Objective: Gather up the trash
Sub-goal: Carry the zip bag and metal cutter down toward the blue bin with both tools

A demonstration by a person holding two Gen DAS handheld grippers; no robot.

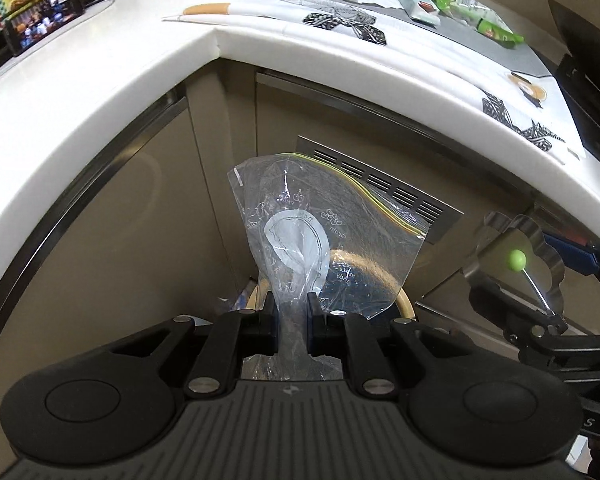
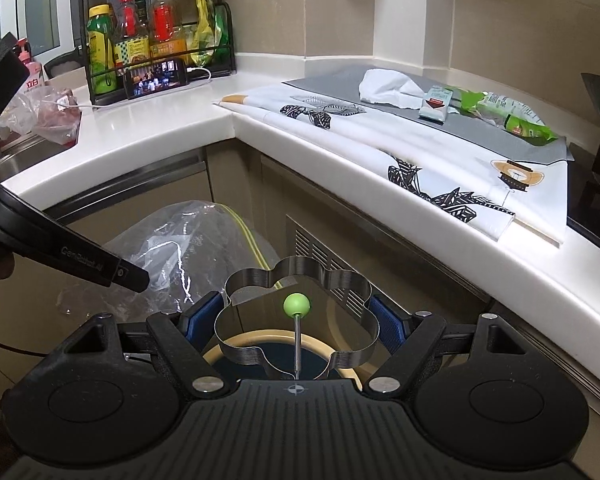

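Note:
In the left wrist view my left gripper [image 1: 292, 300] is shut on the bunched lower end of a clear zip bag [image 1: 340, 216]. The bag stands up above a bin with a beige rim [image 1: 405, 304]. My right gripper [image 2: 296, 312] is shut on a flower-shaped metal ring [image 2: 260, 276] with a green ball handle [image 2: 297, 305], its blue pads [image 2: 384, 320] pressing both sides. The ring hangs over the bin's rim [image 2: 260, 338]. On the counter lie a crumpled tissue [image 2: 388, 84], a small carton [image 2: 436, 106] and green wrappers [image 2: 516, 116]. The left gripper [image 2: 134, 278] and the zip bag [image 2: 188, 240] show at the left.
A white L-shaped counter [image 2: 160, 140] wraps around above the bin, with a patterned cloth [image 2: 380, 136] on it. A bottle rack [image 2: 140, 40], a phone [image 2: 156, 78] and a pink-tinted bag [image 2: 48, 116] by a sink [image 2: 4, 160] sit at the left. A black cooktop [image 2: 596, 184] is at the right.

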